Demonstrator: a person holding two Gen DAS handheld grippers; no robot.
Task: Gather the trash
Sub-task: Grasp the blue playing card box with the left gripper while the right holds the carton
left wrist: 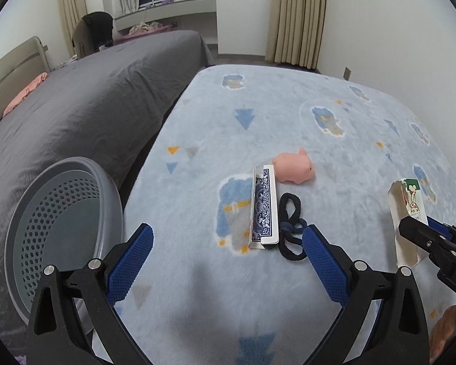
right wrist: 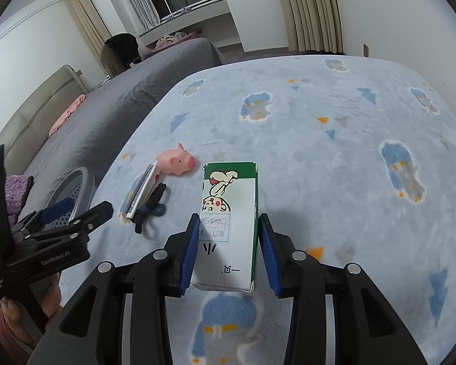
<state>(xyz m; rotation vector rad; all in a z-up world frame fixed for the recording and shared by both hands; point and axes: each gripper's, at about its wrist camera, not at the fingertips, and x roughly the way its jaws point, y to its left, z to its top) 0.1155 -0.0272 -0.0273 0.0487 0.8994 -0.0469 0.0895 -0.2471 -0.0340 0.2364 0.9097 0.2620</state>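
A white and green paper carton with a cartoon print lies on the light blue blanket. My right gripper straddles it, with both blue pads beside its sides and a small gap at the right pad. It also shows in the left wrist view with the right gripper on it. My left gripper is open and empty above the blanket, beside a grey perforated basket.
A card box, a black hair tie and a pink toy pig lie mid-blanket. A grey bed runs along the left. The basket stands at the blanket's left edge.
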